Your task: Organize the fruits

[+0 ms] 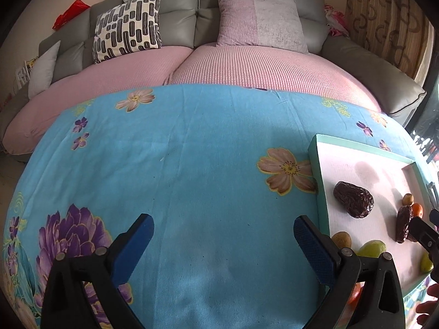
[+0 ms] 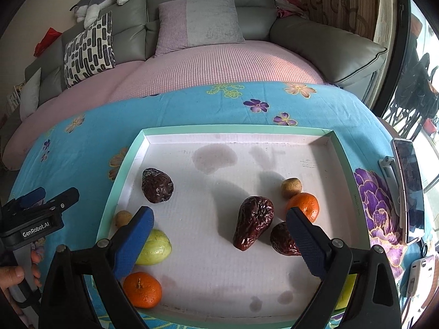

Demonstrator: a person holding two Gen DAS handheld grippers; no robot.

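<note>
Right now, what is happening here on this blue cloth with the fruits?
A person holds a tool in each hand over a table with a blue floral cloth. The right tool hangs open above a shallow white tray with dried dates, oranges, green fruits and small brown fruits, nearest the middle date. The left tool is open over bare cloth beside the tray. Neither tool holds anything yet.

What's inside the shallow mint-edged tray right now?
The mint-edged white tray holds three wrinkled dark-brown dates, two oranges, two small tan round fruits and a yellow-green fruit. The right hand-held gripper covers part of the near corners.
</note>
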